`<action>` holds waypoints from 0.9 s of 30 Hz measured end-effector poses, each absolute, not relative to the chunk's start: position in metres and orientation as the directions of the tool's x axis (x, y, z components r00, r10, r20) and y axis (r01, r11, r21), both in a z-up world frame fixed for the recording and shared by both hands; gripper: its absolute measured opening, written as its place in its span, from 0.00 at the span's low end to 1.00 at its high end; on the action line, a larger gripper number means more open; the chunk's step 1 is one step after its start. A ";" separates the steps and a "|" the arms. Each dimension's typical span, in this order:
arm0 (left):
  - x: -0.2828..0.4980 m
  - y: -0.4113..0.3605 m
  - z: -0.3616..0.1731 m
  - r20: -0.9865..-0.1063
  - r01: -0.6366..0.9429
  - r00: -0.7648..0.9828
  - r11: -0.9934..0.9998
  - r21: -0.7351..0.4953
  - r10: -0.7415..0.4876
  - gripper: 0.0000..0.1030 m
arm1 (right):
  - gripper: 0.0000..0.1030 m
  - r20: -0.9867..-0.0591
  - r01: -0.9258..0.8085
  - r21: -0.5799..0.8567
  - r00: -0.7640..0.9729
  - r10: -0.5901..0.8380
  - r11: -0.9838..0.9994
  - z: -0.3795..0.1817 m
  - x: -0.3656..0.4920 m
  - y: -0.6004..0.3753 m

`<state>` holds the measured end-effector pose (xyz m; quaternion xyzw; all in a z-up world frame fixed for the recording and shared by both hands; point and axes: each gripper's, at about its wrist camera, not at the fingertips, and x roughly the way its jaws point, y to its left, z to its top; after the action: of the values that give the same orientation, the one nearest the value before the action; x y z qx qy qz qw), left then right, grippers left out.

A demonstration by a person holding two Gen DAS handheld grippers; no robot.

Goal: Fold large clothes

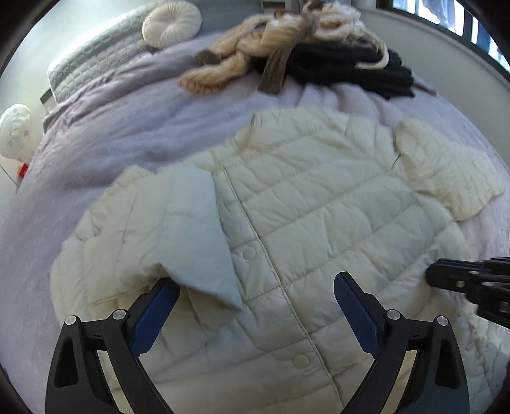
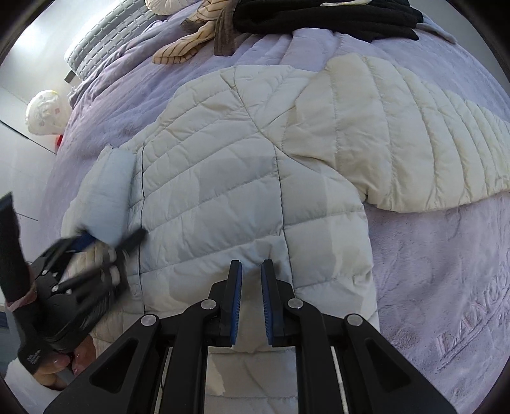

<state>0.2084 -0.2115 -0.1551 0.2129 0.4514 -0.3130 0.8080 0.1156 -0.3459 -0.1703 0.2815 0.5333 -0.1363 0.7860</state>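
Note:
A cream quilted puffer jacket (image 1: 302, 203) lies spread front-up on a lilac bed cover, also in the right wrist view (image 2: 223, 178). Its left front flap (image 1: 197, 229) is turned over, pale lining showing. One sleeve (image 1: 446, 172) lies out to the right, also in the right wrist view (image 2: 414, 133). My left gripper (image 1: 255, 293) is wide open just above the jacket's lower front, its left finger (image 1: 159, 305) beside the turned flap. My right gripper (image 2: 251, 274) hovers at the jacket's hem with its jaws nearly together and a narrow gap between them, nothing clearly held.
A pile of beige, brown and black clothes (image 1: 287, 47) lies at the far side of the bed. A round cushion (image 1: 172, 24) and quilted headboard pillow (image 1: 95, 60) sit far left. The lilac cover (image 2: 446, 270) extends to the right.

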 end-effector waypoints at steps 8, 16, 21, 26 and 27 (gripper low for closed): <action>0.199 -0.146 -0.120 -0.822 0.665 0.375 0.742 -0.083 -0.428 0.94 | 0.15 -0.908 0.437 0.273 0.411 0.080 0.857 -0.158 0.136 -0.324; 0.279 -0.024 -0.133 -0.841 0.221 0.513 0.973 -0.065 -0.172 0.94 | 0.82 -0.861 0.068 -0.014 0.506 -0.047 0.998 -0.130 0.194 -0.218; 0.309 0.022 -0.165 -0.869 0.071 0.491 0.997 -0.036 -0.066 0.94 | 0.82 -0.798 -0.126 -0.347 0.560 -0.223 0.929 -0.151 0.233 -0.149; 0.322 0.023 -0.190 -0.882 0.071 0.469 0.997 -0.004 -0.037 0.94 | 0.70 -0.718 -0.150 -0.549 0.588 -0.372 0.822 -0.181 0.262 -0.127; 0.323 0.020 -0.193 -0.883 0.083 0.467 0.997 0.005 -0.035 0.94 | 0.30 -0.707 -0.140 -0.565 0.590 -0.390 0.813 -0.182 0.263 -0.128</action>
<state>0.3225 0.0200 -0.1933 0.0233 0.5150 -0.0343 0.8562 0.2630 -0.1283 -0.1820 -0.2965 0.4467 -0.0744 0.8409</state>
